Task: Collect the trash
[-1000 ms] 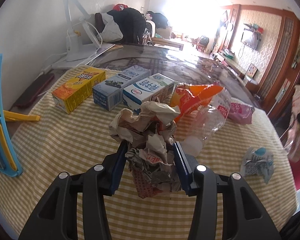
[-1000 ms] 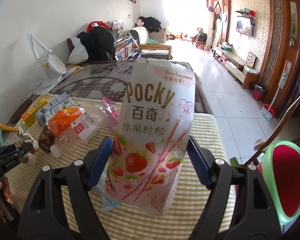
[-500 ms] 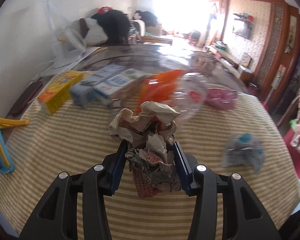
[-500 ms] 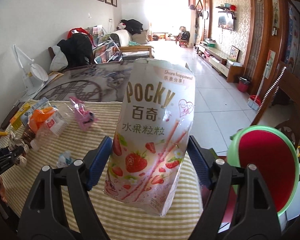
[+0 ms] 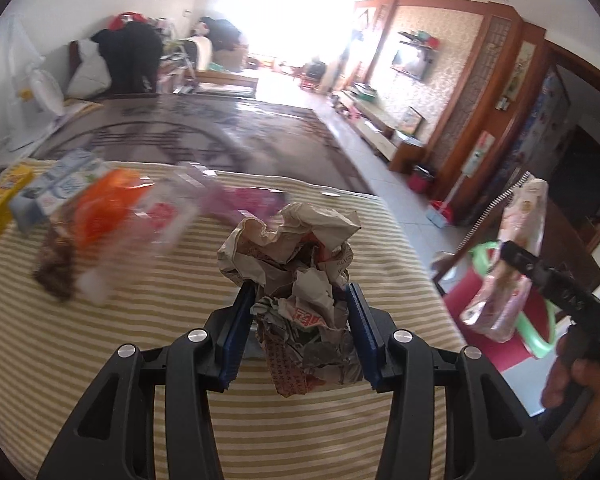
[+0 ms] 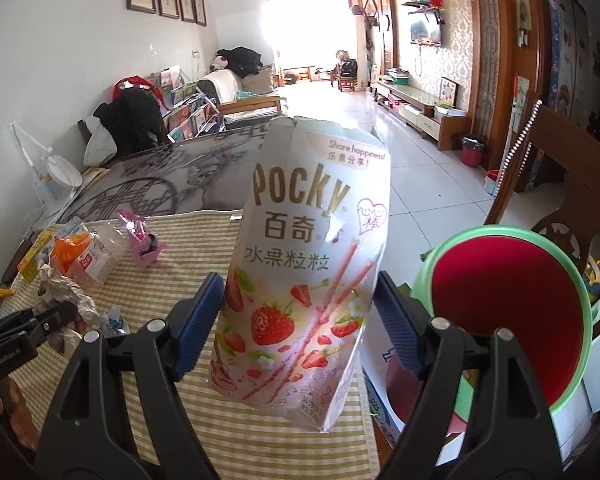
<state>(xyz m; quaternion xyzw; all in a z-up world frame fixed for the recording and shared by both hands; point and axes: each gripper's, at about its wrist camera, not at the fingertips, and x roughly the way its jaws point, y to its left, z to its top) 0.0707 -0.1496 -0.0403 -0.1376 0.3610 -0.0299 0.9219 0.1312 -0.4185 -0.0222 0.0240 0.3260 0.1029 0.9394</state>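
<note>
Green-rimmed bin with red liner (image 6: 512,300) right of bench; right tool (image 6: 300,316) clamping pink Pocky snack bag (image 6: 312,256), left tool (image 5: 300,320) clamping crumpled paper wad (image 5: 296,264).

- My left gripper (image 5: 300,322) is squeezing rough, matt crumpled paper (image 5: 296,272).
- My right gripper (image 6: 300,320) is pinching a glossy, smooth Pocky pouch (image 6: 312,264).
- Woven striped cloth (image 5: 140,320) is covering the table.

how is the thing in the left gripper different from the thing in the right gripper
The crumpled paper wad is balled up, brown and grey; the Pocky bag is smooth, white and pink, printed with strawberries. The wad is compact; the bag is tall. Both are clamped between blue pads.
</note>
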